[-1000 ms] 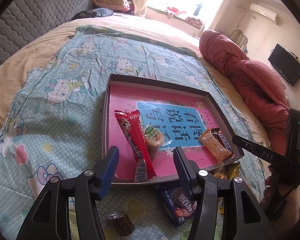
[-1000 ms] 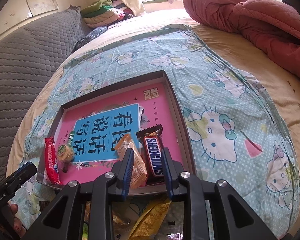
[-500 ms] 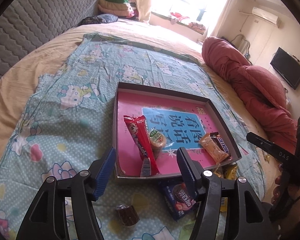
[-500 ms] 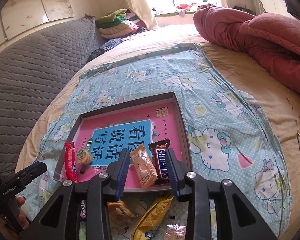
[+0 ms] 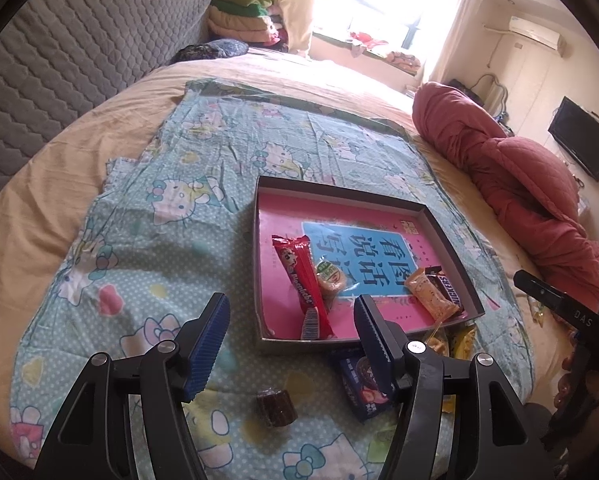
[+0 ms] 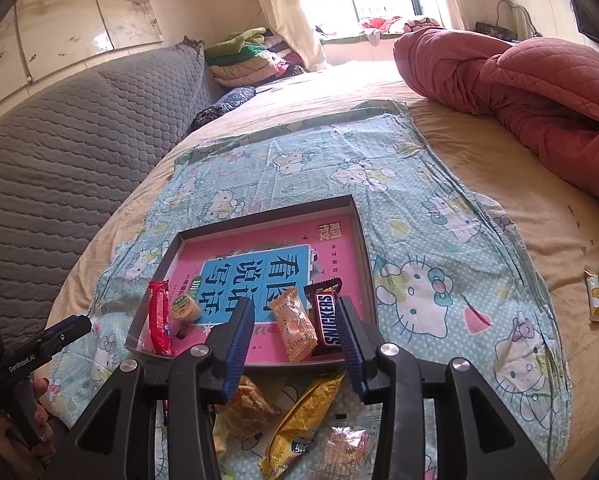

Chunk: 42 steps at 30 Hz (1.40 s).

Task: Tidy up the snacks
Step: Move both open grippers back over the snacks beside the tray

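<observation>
Both pairs of jaws hang spread and empty, the right gripper (image 6: 295, 344) having just widened. The yellow packet (image 6: 299, 420) lies just short of the tray (image 6: 363, 240), lengthwise toward it, nearer the right gripper than the left gripper (image 5: 289, 344).

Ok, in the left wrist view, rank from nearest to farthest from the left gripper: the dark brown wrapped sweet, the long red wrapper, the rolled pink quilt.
1. Dark brown wrapped sweet, on the sheet just below the left gripper.
2. Long red wrapper, in the tray's left part.
3. Rolled pink quilt, far right on the bed.
</observation>
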Tool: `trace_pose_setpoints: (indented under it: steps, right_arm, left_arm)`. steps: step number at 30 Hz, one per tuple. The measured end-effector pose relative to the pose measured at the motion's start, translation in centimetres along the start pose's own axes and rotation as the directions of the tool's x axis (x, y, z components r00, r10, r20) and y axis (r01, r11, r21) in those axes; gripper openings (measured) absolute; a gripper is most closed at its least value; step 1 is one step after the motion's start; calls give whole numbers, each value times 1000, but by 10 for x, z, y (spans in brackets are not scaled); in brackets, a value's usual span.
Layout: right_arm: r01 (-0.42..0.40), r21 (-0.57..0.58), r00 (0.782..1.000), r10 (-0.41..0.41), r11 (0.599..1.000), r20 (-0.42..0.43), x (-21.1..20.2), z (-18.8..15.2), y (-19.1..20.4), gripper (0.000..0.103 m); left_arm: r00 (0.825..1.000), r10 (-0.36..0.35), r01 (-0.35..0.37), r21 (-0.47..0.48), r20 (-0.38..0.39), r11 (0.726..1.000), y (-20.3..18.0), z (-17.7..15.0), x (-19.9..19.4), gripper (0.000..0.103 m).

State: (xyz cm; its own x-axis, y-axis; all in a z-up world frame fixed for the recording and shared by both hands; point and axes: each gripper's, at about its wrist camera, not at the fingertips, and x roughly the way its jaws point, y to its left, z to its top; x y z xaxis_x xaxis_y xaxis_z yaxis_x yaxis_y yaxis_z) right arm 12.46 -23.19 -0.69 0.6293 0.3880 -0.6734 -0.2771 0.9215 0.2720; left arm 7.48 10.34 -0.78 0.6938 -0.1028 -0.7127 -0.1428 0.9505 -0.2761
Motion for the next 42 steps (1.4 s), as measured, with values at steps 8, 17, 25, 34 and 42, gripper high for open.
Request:
trace_pose_setpoints:
  steps: [8,17,25,34,42]
  right_arm:
    - [-5,-7,1000,5,1000,7,-12,-6,-1,44]
    - [-9,-16,1000,8,1000,-7,-23,-17,-2,45]
    - [3,-11,999,-4,1000,-54,-21,-33,-4,46]
    - [29,-13,993,-30,999,-115,-16,-55,-4,46]
    - [89,0,982,-87,996,-166,-10,-72,-10,46]
  left_arm:
    - [999,11,-11,-2,-38,1000,3,-8,-4,66]
    - [995,34,-35,-18,-96,999,7,-27,-4,66]
    - [990,47,-48,-5,-135,999,0,-39,-1,66]
    - [982,52,-53,-2,-182,999,-4,-50,6,66]
    - [974,68,-69,2,-216,998,-3,-62,22,66]
